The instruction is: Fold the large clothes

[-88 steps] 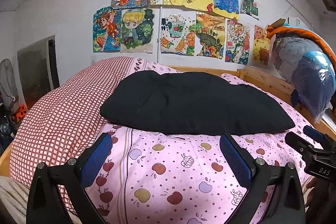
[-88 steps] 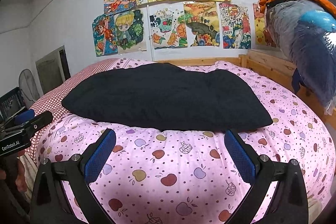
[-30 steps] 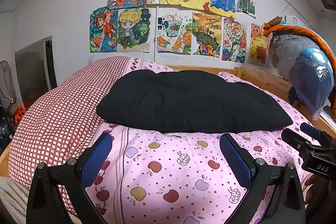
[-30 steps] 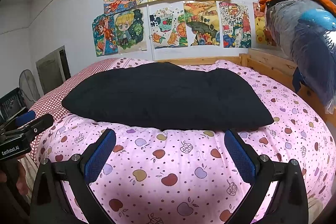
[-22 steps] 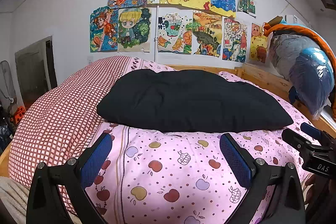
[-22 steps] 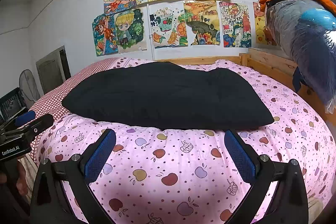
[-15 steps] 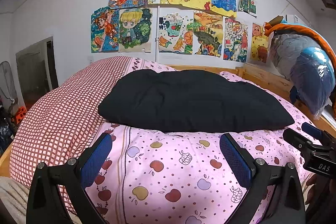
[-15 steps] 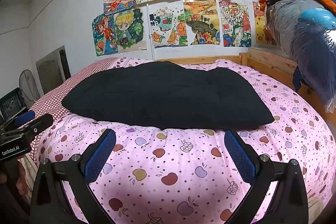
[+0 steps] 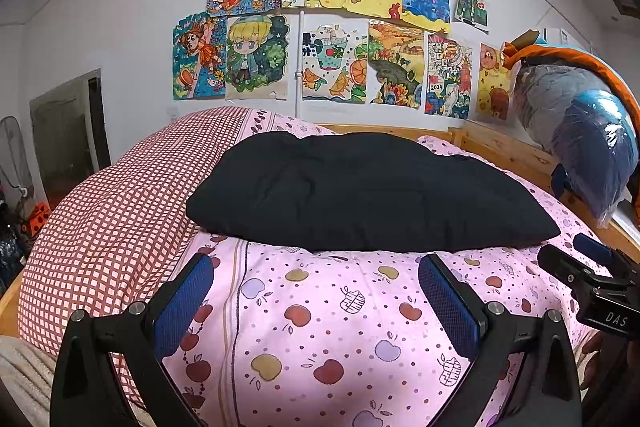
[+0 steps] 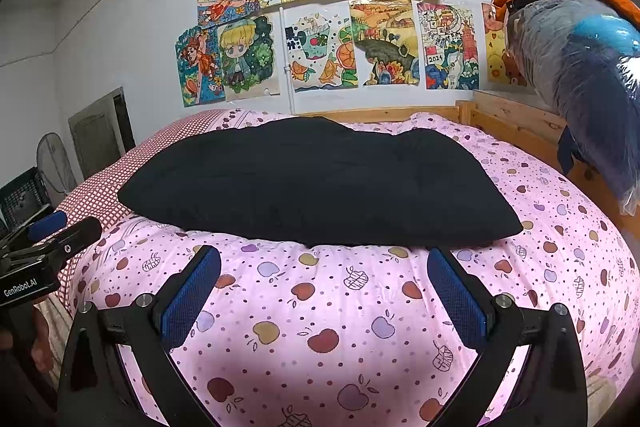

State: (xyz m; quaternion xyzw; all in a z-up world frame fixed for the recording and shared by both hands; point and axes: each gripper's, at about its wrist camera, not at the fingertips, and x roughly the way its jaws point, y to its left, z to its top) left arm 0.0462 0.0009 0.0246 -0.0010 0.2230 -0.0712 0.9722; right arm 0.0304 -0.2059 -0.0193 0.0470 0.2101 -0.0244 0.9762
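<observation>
A large black garment [image 9: 360, 191] [image 10: 312, 183] lies as a broad flat pad across the middle of the bed [image 9: 320, 327] [image 10: 320, 307], on a pink apple-print cover. My left gripper [image 9: 316, 269] hovers open over the cover, just short of the garment's near edge, nothing between its blue pads. My right gripper [image 10: 324, 259] is also open and empty, at about the same distance from that edge. Each gripper shows in the other's view: the right one [image 9: 588, 267] at the right side, the left one [image 10: 44, 239] at the left side.
A red checked quilt [image 9: 120, 211] is heaped on the bed's left side. A wooden bed rail [image 10: 516, 123] runs along the right, with bagged bedding [image 10: 588, 75] stacked on it. Drawings [image 9: 320, 39] cover the far wall. A fan [image 10: 52, 163] and crate [image 10: 20, 195] stand left.
Both views shift only slightly; the left one drifts a little to the left. The garment has not moved and both grippers stay open.
</observation>
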